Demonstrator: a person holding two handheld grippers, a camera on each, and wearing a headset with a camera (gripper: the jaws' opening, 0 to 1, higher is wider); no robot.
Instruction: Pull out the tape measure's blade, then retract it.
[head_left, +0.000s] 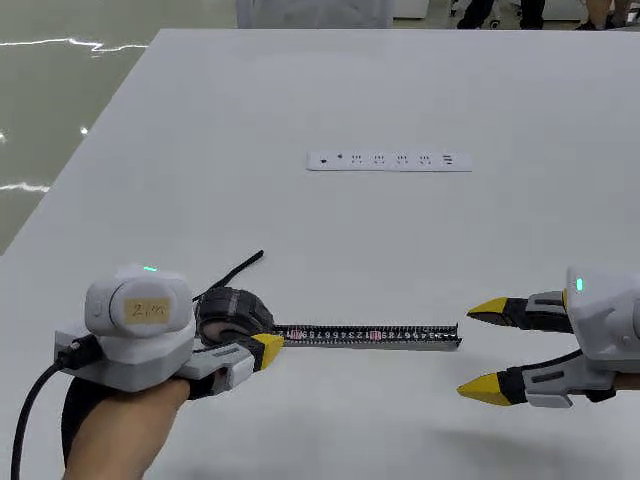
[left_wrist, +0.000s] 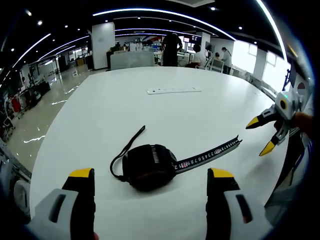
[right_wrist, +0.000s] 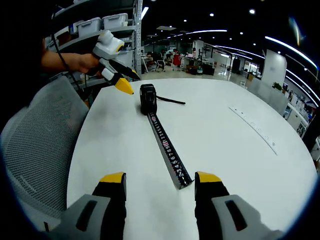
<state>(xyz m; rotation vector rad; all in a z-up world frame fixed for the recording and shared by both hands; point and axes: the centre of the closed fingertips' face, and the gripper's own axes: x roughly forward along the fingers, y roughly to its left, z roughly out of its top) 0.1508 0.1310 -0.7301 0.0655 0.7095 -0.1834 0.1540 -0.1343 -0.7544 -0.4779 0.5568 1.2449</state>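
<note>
A black tape measure case (head_left: 232, 312) lies on the white table (head_left: 400, 80) with its blade (head_left: 370, 335) drawn out to the right and lying flat. A black wrist strap (head_left: 236, 268) trails from the case. My left gripper (left_wrist: 151, 173) is open, jaws wide apart, with the case (left_wrist: 149, 166) just ahead of them; one yellow fingertip (head_left: 268, 346) sits by the blade's root. My right gripper (head_left: 483, 350) is open just right of the blade's end. In the right gripper view the blade's hook end (right_wrist: 182, 182) lies between the tips of that gripper (right_wrist: 160, 177), untouched.
A white power strip (head_left: 390, 161) lies further back on the table. A grey mesh chair (right_wrist: 40, 140) stands beside the table's near edge. People stand far off (left_wrist: 172, 47) in the office behind.
</note>
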